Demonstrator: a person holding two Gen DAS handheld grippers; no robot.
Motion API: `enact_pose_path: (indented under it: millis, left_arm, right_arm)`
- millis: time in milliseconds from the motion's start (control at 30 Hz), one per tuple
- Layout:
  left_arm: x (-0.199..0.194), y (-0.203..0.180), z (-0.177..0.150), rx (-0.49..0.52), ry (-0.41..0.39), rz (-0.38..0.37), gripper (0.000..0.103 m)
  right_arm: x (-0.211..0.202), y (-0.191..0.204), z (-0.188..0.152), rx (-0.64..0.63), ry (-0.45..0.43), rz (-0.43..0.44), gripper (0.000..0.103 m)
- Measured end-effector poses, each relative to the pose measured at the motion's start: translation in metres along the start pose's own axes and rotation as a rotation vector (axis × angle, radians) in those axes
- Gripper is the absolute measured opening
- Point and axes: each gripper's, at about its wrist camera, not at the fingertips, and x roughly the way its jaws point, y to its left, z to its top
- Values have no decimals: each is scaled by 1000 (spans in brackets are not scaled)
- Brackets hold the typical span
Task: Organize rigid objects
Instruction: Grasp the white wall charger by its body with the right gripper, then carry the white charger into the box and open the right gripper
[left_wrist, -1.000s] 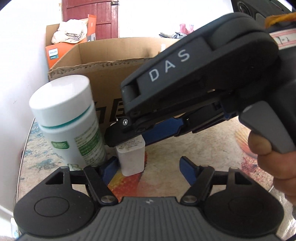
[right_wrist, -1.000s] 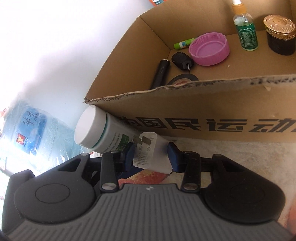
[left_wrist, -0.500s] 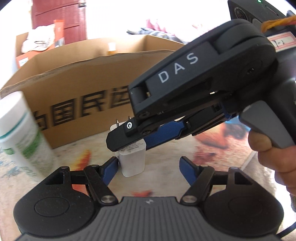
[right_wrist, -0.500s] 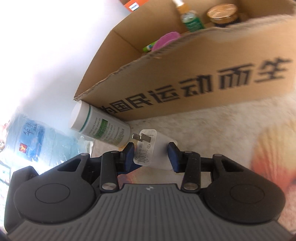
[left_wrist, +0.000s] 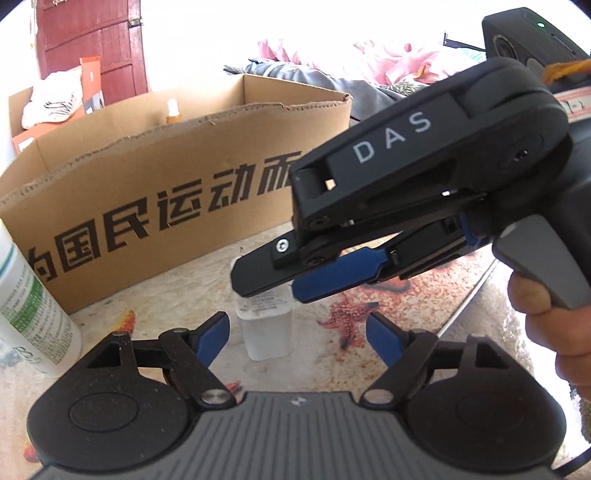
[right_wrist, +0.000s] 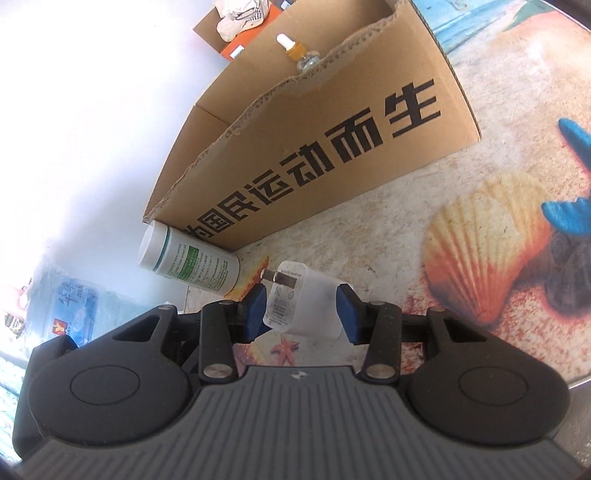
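Right tool (right_wrist: 301, 312) is closed on the charger (right_wrist: 303, 302), held above the bench (right_wrist: 424, 236) near the box (right_wrist: 332, 147), where a dropper bottle (right_wrist: 295, 51) is already stowed; the white bottle (right_wrist: 188, 260) remains outside.

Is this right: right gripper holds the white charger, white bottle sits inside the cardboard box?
Not quite. The white bottle stands outside the cardboard box, on the table by its corner, as the right wrist view shows. The right gripper does hold the white charger.
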Motion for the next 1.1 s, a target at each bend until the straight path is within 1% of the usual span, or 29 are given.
enact_pose_path:
  millis: [67,133,233,333,400,433,533,600,633,667,700,733,767,800,867,967,1067,1100]
  left_arm:
    - [2,2,1,-15,19,15,82]
    - [5,2,5,-53,41,24,82]
    - [6,9,3,-75,37,23,82]
    - [0,16,-2,-67,33,44,82]
    - [1,15,-2,-58,37,52,77]
    - [3,13,5,-47,41,60,76]
    - [4,5,11,-5,29,106,70]
    - [8,3,16,-1,28,114,57]
    - [8,4,17,-9,29,115,53]
    - [8,5,18,-20,31,113,41]
    - [8,7,20,-32,34,102,31]
    - [10,11,25,-44,39,87,29]
    - [9,11,25,-52,43,88,29]
    - [7,11,25,-56,46,97,29]
    - [2,7,22,-60,50,107,29]
    - [-1,8,17,-76,52,103,29]
    - [3,9,18,-74,48,108,31]
    - [3,8,17,-73,45,114,29]
  right_arm:
    - [-2,-2,2,-2,-2,3,43]
    - [-3,-5,3,6,-4,9,43]
    - [-4,-8,4,19,-12,8,44]
    - [-5,-10,3,29,-13,14,44]
    - [-2,-7,2,25,-9,12,45]
    - [-1,-5,1,22,-7,7,45]
    - [3,0,1,7,-3,-16,45]
    - [5,3,1,-3,1,-30,45]
    - [6,4,1,-8,2,-36,45]
    - [7,5,1,-10,4,-41,44]
    - [8,6,1,-13,6,-40,42]
    - [9,6,1,-14,6,-34,41]
    - [10,7,1,-14,7,-33,38]
    - [10,8,1,-18,12,-32,38]
    - [11,10,-1,-29,18,-30,38]
    - [12,12,-4,-35,23,-33,39]
    - [14,13,-4,-27,20,-37,41]
    - [14,14,-4,-32,18,-44,40]
